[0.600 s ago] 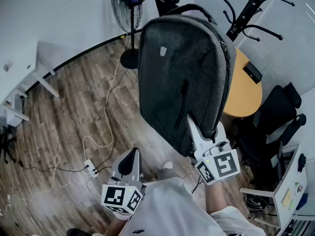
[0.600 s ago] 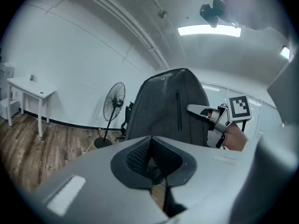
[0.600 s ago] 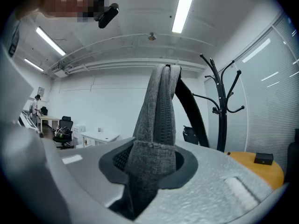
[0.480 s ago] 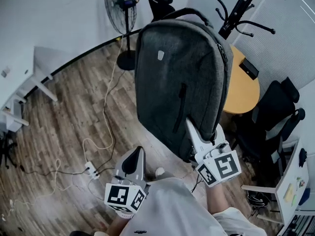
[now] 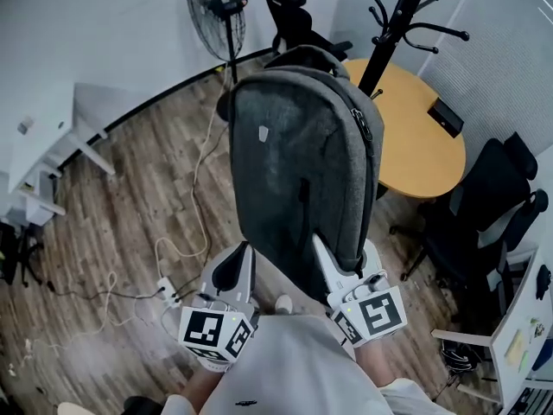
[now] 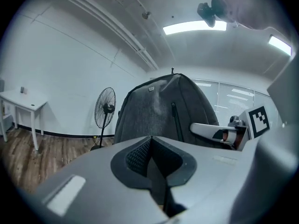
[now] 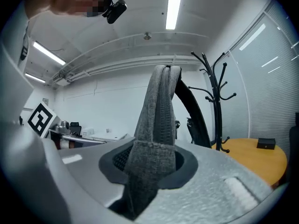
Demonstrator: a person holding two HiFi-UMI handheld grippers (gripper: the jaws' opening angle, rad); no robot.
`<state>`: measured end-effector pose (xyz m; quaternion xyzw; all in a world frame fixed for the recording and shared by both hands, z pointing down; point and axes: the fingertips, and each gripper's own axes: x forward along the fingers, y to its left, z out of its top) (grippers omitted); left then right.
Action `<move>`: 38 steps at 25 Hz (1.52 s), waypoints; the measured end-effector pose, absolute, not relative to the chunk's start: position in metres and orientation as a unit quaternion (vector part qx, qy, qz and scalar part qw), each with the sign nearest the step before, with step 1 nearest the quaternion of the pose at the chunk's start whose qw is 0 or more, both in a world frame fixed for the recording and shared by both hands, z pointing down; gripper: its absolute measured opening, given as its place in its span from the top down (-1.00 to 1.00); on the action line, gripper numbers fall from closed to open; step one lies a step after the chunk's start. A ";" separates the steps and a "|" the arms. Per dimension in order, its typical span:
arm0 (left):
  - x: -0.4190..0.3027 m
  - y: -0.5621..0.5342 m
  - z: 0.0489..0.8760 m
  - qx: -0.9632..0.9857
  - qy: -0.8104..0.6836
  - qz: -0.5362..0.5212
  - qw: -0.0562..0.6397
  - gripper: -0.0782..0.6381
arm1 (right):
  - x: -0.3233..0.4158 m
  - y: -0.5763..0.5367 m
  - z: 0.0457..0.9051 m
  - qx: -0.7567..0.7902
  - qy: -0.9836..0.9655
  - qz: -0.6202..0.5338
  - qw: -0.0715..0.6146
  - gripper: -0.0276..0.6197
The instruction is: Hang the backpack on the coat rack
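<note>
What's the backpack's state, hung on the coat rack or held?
Held, not hung: the right tool clamps an edge of the backpack, and the coat rack stands apart beyond it.

In the head view the coat rack, at one o'clock, is cut at its top by the picture's edge, and its foot is hidden behind the backpack. The backpack covers also part of the base of the fan at eleven o'clock. The desk at four o'clock is cut by the edge; the things on it are too small to tell. In the right gripper view backpack fabric fills the gap of the right gripper and hides most of its pads. In the left gripper view the body of the left gripper hides the backpack's lower part
</note>
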<state>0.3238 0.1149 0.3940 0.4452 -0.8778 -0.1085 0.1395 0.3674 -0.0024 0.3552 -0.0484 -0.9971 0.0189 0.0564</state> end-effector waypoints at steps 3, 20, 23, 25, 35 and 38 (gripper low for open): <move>0.332 0.108 0.395 0.441 -0.880 -0.110 0.139 0.73 | 0.376 -0.011 0.360 -0.048 -0.997 0.032 0.052 0.59; 0.374 0.128 0.400 0.386 -0.906 -0.102 0.140 0.73 | 0.384 0.003 0.381 -0.114 -0.990 0.042 0.070 0.59; 0.366 0.131 0.402 0.379 -0.909 -0.108 0.138 0.73 | 0.376 0.009 0.382 -0.126 -0.988 0.047 0.074 0.59; 0.359 0.133 0.403 0.378 -0.908 -0.114 0.139 0.73 | 0.370 0.013 0.383 -0.130 -0.987 0.049 0.076 0.59; 0.298 0.136 0.413 0.380 -0.904 -0.131 0.148 0.73 | 0.311 0.012 0.395 -0.121 -0.985 0.068 0.107 0.59; 0.272 0.142 0.418 0.386 -0.898 -0.139 0.157 0.73 | 0.287 0.018 0.399 -0.108 -0.985 0.068 0.115 0.59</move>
